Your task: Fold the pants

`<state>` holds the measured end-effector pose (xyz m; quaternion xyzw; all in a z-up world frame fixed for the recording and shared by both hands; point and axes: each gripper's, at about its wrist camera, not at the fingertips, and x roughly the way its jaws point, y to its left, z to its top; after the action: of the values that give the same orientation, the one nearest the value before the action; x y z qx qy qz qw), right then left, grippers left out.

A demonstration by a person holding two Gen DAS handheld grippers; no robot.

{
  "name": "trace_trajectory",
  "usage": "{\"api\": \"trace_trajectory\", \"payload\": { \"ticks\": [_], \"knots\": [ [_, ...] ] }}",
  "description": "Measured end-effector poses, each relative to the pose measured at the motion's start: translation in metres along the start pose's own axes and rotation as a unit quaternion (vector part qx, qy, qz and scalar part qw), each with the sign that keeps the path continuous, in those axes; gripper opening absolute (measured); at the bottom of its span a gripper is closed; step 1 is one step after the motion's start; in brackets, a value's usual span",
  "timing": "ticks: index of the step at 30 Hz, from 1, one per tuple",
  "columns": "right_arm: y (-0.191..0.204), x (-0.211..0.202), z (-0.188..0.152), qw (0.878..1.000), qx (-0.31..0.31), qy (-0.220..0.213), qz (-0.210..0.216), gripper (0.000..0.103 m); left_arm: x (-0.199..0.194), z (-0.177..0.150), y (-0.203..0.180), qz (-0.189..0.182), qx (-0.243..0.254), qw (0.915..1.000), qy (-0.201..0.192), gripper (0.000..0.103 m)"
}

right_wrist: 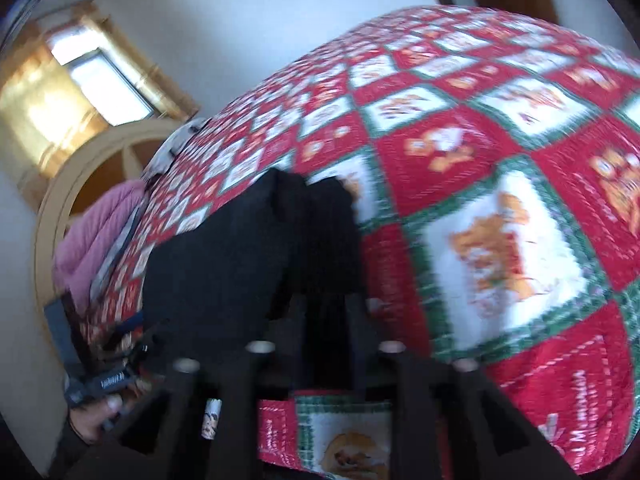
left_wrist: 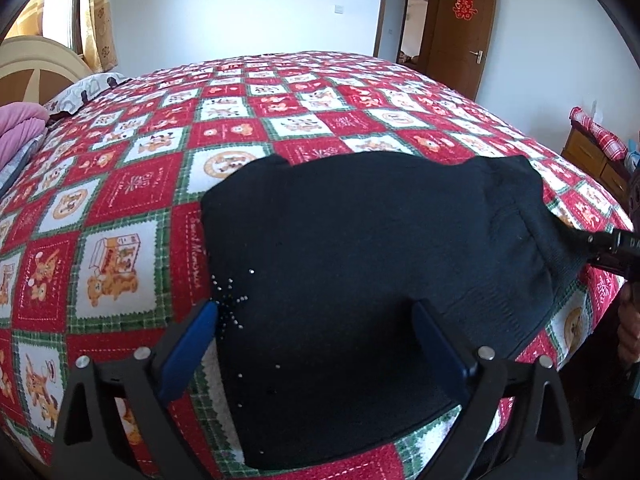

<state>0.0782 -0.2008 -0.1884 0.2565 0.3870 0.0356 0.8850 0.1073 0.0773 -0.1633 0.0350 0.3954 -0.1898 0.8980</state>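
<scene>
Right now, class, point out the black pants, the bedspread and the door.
black pants (left_wrist: 360, 248): left wrist view, middle of the folded cloth.
bedspread (left_wrist: 120, 208): left wrist view, bare red-and-white patch left of the pants.
door (left_wrist: 460, 28): left wrist view, brown panel.

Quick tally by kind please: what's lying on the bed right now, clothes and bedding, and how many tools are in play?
Black pants: 1
Pink blanket: 1
Pillow: 1
Tools: 2, left tool and right tool
Total: 5
</scene>
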Motion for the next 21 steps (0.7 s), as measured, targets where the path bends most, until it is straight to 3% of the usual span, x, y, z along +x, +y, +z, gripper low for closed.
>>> {"api": "trace_trajectory", "payload": {
  "ticks": [3, 5, 8, 12, 14, 16, 18, 21],
  "knots": [
    [-0.001, -0.016, 0.004, 0.999, 0.003, -0.034, -0.04, 0.044, 0.0, 0.0, 0.001, -0.001, -0.004, 1.0, -0.001, 0.1],
    [0.013, -0.034, 0.006, 0.993, -0.023, -0.083, -0.076, 0.044, -0.001, 0.0, 0.001, 0.001, -0.006, 1.0, -0.003, 0.1],
    [0.056, -0.05, 0.0, 0.986, -0.097, -0.13, -0.047, 0.052, -0.007, 0.002, -0.003, 0.016, 0.0, 0.9997, -0.019, 0.1],
    [0.103, -0.027, -0.02, 0.977, -0.189, -0.092, 0.027, 0.056, -0.01, 0.004, -0.008, 0.02, 0.014, 0.9991, -0.033, 0.1],
    [0.113, -0.007, -0.027, 0.974, -0.212, -0.077, 0.001, 0.056, -0.005, 0.003, -0.006, 0.023, 0.016, 0.9993, -0.024, 0.1],
    [0.1, 0.011, -0.024, 0.981, -0.186, -0.044, -0.027, 0.056, 0.0, 0.001, -0.002, 0.017, 0.01, 0.9996, -0.02, 0.1],
    [0.078, 0.019, -0.019, 0.988, -0.147, -0.015, -0.036, 0.056, 0.004, -0.001, 0.003, 0.004, -0.005, 0.9998, -0.017, 0.103],
    [0.065, 0.018, -0.016, 0.99, -0.138, -0.013, -0.034, 0.056, 0.006, -0.003, 0.008, -0.006, -0.024, 0.9996, -0.015, 0.103]
  ]
}}
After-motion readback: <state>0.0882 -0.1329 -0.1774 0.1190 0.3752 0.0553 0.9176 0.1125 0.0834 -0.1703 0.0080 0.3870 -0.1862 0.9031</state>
